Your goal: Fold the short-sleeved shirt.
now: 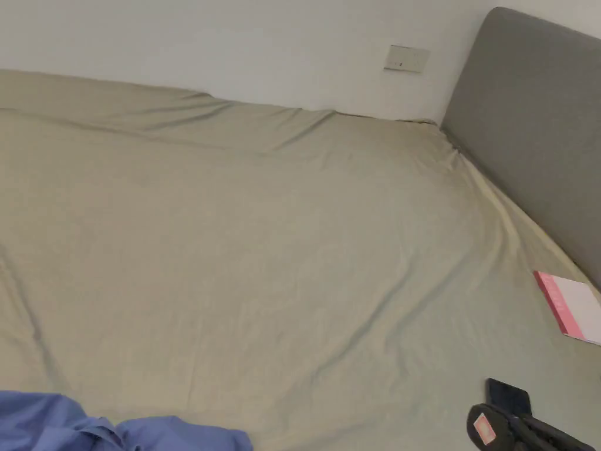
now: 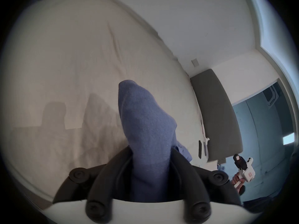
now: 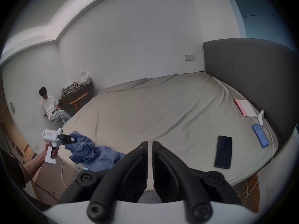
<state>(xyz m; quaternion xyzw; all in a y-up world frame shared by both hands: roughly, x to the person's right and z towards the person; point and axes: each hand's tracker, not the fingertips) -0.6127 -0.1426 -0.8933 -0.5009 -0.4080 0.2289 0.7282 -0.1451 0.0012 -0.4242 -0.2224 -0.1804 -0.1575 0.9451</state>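
The blue short-sleeved shirt [image 1: 135,431] lies crumpled at the near left edge of the bed. In the left gripper view my left gripper [image 2: 151,153] is shut on a fold of the shirt [image 2: 142,114], which stands up between its jaws. In the right gripper view the left gripper [image 3: 71,139] holds one end of the shirt [image 3: 95,154] lifted off the sheet, while the rest trails on the bed. My right gripper [image 3: 150,144] hovers over the near edge of the bed, its jaws nearly touching with nothing between them. The right gripper [image 1: 499,426] is at the bottom right in the head view.
A beige sheet [image 1: 264,235] covers the bed, with a grey headboard [image 1: 528,129] on the right. Near it lie a pink and white book [image 3: 244,108], a white charger [image 3: 260,116], a blue phone [image 3: 260,137] and a black phone [image 3: 223,151]. A person [image 3: 50,108] sits by the far wall.
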